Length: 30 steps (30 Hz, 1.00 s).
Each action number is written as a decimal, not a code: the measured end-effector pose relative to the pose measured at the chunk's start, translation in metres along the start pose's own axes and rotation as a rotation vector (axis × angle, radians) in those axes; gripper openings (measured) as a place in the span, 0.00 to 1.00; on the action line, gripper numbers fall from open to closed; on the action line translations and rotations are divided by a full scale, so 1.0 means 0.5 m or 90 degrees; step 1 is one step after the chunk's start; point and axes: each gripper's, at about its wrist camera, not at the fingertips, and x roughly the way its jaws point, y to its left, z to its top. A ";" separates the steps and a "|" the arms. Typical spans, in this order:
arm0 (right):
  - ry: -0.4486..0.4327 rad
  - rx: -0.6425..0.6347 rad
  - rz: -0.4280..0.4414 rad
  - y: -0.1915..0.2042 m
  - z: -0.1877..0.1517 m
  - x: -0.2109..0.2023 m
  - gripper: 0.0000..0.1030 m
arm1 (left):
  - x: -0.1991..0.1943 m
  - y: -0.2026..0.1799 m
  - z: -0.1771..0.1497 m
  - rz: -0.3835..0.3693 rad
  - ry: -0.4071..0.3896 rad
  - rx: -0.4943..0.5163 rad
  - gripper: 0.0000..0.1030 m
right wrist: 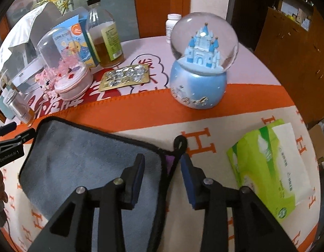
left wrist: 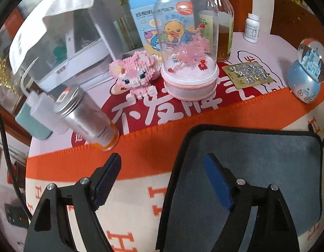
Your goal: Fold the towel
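At the far left of the table stands a white squeeze bottle (left wrist: 39, 107), and just beside it a silver can (left wrist: 86, 117) with an orange bottom, tilted in the fisheye view. Next comes a pink brick-built animal (left wrist: 133, 72), touching the base of a clear dome (left wrist: 188, 48) with a pink tree inside. Behind the dome are a box with a yellow duck (left wrist: 145, 21) and a glass bottle (right wrist: 105, 35) with yellow liquid. To the right lies a foil pill sheet (left wrist: 249, 74), then a small white pill bottle (left wrist: 251, 28) at the back, and a blue snow globe (right wrist: 200, 63) with a castle. At the far right lies a green tissue pack (right wrist: 273, 168).

The towel (right wrist: 78, 161), grey-blue with a black edge, lies flat on the orange and cream cloth (left wrist: 141, 151), near the front of the table, apart from the ornaments.

The left gripper (left wrist: 164, 180) is spread wide; its right finger is over the towel's left part, its left finger over the bare cloth. It holds nothing.

The right gripper (right wrist: 163, 178) is also spread, astride the towel's right corner, near the small black loop (right wrist: 180, 141). It is not pinching anything.
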 end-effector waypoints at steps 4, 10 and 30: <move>0.000 0.003 0.015 0.018 -0.010 -0.014 0.35 | -0.028 0.012 -0.021 -0.016 0.001 -0.028 0.78; -0.007 -0.001 0.029 0.054 -0.031 -0.052 0.35 | -0.095 0.029 -0.057 -0.026 -0.009 -0.058 0.78; -0.069 -0.023 0.027 0.134 -0.134 -0.276 0.35 | -0.375 0.101 -0.224 -0.039 -0.063 -0.134 0.78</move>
